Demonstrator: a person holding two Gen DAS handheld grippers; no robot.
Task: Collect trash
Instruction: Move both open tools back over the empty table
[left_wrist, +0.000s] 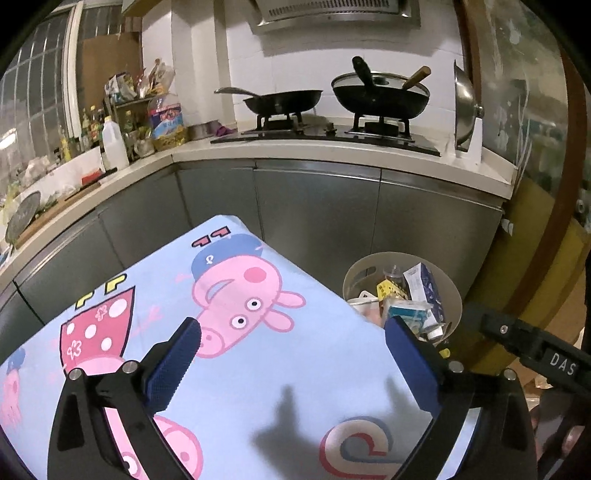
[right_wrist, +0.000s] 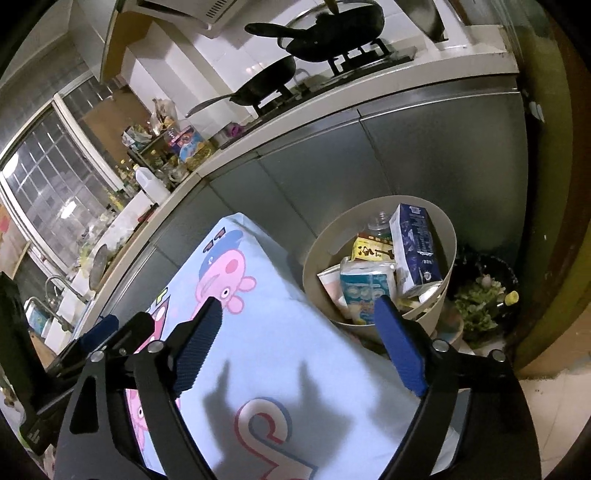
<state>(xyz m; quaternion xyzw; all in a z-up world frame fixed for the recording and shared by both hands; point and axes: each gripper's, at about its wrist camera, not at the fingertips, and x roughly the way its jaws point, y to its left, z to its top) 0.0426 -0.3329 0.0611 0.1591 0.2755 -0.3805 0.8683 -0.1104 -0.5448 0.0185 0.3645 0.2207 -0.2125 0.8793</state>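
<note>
A round beige trash bin (right_wrist: 328, 243) stands on the floor off the table's right far corner, also seen in the left wrist view as the bin (left_wrist: 356, 278). It holds several pieces of trash, among them a dark blue carton (right_wrist: 417, 247), a yellow box (right_wrist: 369, 252) and a light blue pack (right_wrist: 364, 291). My left gripper (left_wrist: 291, 325) hangs open over the pig-print tablecloth (left_wrist: 229, 387), with nothing between its fingers. My right gripper (right_wrist: 297, 304) is open too, empty, above the cloth's right edge, its right finger (right_wrist: 399, 350) in front of the bin.
Grey cabinet fronts (left_wrist: 314, 221) and a white counter run behind the table. Two black pans (left_wrist: 284, 99) sit on the stove. A dark bag of green scraps (right_wrist: 480, 299) lies on the floor right of the bin. A wooden door frame (left_wrist: 554, 236) closes the right side.
</note>
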